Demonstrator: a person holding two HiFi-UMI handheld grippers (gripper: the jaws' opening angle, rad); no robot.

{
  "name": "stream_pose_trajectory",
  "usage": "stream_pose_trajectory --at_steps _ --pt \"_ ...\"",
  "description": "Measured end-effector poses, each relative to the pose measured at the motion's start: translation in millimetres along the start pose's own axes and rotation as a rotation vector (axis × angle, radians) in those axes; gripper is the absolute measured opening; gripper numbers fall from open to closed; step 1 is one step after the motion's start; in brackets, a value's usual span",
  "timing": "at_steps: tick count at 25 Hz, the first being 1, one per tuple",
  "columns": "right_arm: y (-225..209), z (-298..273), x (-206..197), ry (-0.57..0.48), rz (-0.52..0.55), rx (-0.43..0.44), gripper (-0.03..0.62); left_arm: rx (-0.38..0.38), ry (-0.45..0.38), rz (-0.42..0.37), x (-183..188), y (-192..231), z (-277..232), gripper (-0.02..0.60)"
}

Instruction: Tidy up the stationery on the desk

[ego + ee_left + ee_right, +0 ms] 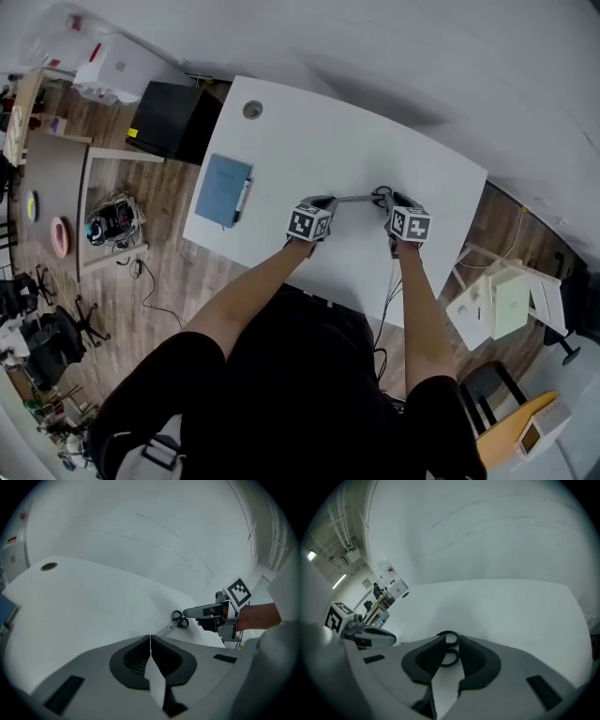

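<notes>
A pair of scissors [361, 198] with black handle loops and a silver blade sits between my two grippers over the white desk [375, 141]. My left gripper [328, 201] is shut, and the blade tip [164, 629] runs into its closed jaw tips [150, 638]. My right gripper [382, 199] is shut on the handle loops [448, 633], which sit between its pads [426, 656]. In the left gripper view the scissors [178, 619] lie just ahead, with the right gripper [197, 612] over the loops. I cannot tell whether the scissors touch the desk.
A blue notebook [221, 189] with a pen [244, 199] beside it lies near the desk's left edge. A round cable hole [252, 110] sits at the far left corner. A black cabinet [173, 120] stands on the floor beyond that corner.
</notes>
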State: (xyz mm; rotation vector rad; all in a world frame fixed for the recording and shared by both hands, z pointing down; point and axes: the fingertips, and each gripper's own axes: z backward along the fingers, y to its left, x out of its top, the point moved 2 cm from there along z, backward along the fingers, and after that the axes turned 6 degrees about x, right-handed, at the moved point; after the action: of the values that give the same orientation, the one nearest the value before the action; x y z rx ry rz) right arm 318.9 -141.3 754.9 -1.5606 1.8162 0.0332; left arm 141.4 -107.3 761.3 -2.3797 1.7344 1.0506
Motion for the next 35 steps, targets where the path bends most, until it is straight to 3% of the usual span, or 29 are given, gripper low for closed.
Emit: stream_pose_trajectory --at_steps 5,13,16,23,30,35 --pt "0.3 -2.6 -9.4 0.021 -0.015 0.014 0.084 0.04 0.077 -0.024 -14.3 4.9 -11.0 0.015" --pt "8.0 14.2 -36.4 0.043 -0.035 -0.018 0.084 0.027 0.094 -0.03 12.4 11.8 -22.2 0.015" --pt "27.9 17.7 -63.9 0.082 -0.051 0.012 0.084 0.011 0.104 -0.071 28.3 8.9 -23.9 0.015" --pt "66.1 11.3 -88.8 0.079 -0.124 0.053 0.091 0.025 0.09 -0.071 29.8 8.5 -28.3 0.015" --pt "116.5 -5.1 -110.3 0.189 -0.019 0.139 0.091 0.005 0.079 -0.061 24.3 9.1 -34.0 0.015" --pt "109.5 3.8 -93.0 0.116 -0.011 0.088 0.091 -0.024 0.048 -0.063 27.9 8.1 -23.5 0.015"
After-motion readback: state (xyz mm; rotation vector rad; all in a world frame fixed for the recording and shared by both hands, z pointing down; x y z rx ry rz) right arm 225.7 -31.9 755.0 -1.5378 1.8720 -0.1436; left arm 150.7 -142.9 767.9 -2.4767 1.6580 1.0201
